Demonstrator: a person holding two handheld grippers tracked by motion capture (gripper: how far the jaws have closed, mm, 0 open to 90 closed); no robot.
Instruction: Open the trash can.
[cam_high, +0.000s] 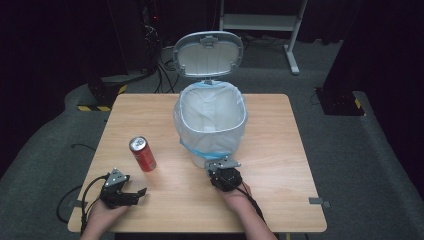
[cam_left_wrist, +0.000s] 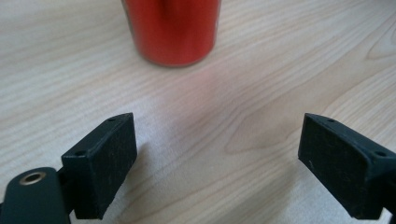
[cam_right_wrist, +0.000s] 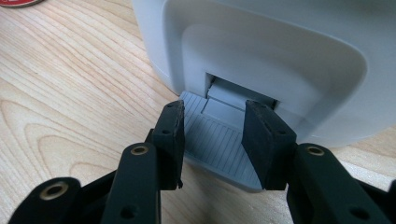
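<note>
One can (cam_high: 142, 153) standing on the desk (cam_high: 280, 170), unbinned; left tool (cam_high: 135, 192) gaping empty; right tool (cam_high: 222, 164) half-closed, pressing pedal (cam_right_wrist: 219, 144); bin (cam_high: 212, 122) lid up.

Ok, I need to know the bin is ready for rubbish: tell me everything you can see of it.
The bin is a small white plastic pedal bin standing upright mid-table. Its lid is tipped fully open. A thin white bag lines it, folded over the rim. The grey ribbed pedal sticks out at its foot, and the right gripper sits on it, one jaw on each side.

Can (cam_high: 142, 153) left of bin (cam_high: 210, 120) — both on table (cam_high: 280, 165).
</note>
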